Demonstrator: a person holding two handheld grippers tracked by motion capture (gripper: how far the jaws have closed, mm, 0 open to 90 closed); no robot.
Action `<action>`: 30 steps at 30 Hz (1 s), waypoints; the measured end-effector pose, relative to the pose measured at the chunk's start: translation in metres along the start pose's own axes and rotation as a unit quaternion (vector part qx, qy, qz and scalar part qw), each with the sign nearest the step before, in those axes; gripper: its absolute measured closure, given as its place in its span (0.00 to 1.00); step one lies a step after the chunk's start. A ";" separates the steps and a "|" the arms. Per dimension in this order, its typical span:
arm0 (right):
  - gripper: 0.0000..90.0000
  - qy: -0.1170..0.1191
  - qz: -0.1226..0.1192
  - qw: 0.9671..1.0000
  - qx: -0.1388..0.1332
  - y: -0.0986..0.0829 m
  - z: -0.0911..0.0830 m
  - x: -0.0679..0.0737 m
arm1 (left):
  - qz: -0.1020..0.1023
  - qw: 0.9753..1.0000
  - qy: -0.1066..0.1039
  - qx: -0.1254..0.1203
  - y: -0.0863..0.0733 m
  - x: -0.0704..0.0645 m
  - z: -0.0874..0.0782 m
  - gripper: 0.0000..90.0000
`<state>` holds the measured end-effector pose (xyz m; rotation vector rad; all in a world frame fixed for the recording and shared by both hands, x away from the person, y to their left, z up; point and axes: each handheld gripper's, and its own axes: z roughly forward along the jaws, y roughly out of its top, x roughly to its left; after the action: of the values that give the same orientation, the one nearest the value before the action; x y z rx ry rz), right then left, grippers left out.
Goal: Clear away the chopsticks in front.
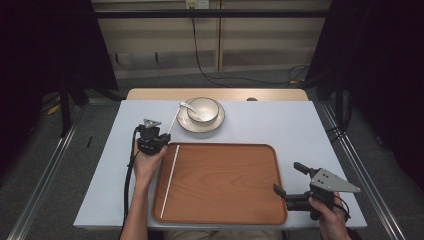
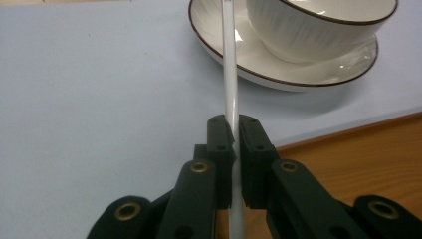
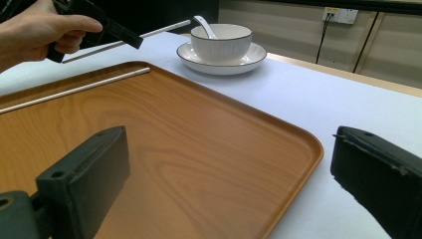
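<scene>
1. Left gripper (image 2: 234, 149): clamped on a white chopstick (image 2: 230, 74) over the tray's (image 1: 225, 210) far-left corner, long axis toward the bowl (image 1: 202, 109).
2. Right gripper (image 1: 290, 182): jaws wide (idle), at the tray's near-right corner.
3. Second chopstick (image 1: 170, 180): along the tray's left edge.

A thin white chopstick (image 2: 230, 79) is slanting above the table, pinched near its lower end (its twin (image 1: 170, 181) is lying flat along the tray's left edge).
</scene>
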<state>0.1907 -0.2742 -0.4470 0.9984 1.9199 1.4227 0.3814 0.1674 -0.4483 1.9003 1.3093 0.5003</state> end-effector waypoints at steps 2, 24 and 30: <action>0.02 0.001 0.000 1.000 -0.001 0.000 0.000 0.000 | -0.006 1.000 -0.006 0.001 -0.002 -0.003 -0.002 0.95; 0.02 0.002 -0.003 1.000 -0.001 0.000 0.000 0.000 | 0.010 0.999 -0.045 -0.012 -0.022 -0.040 -0.020 0.95; 0.02 0.000 -0.002 1.000 -0.001 0.000 0.000 0.000 | 0.009 0.999 -0.040 -0.008 -0.030 -0.044 -0.025 0.95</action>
<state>0.1909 -0.2738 -0.4469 0.9928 1.9195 1.4225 0.3283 0.1418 -0.4509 1.9012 1.2341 0.4377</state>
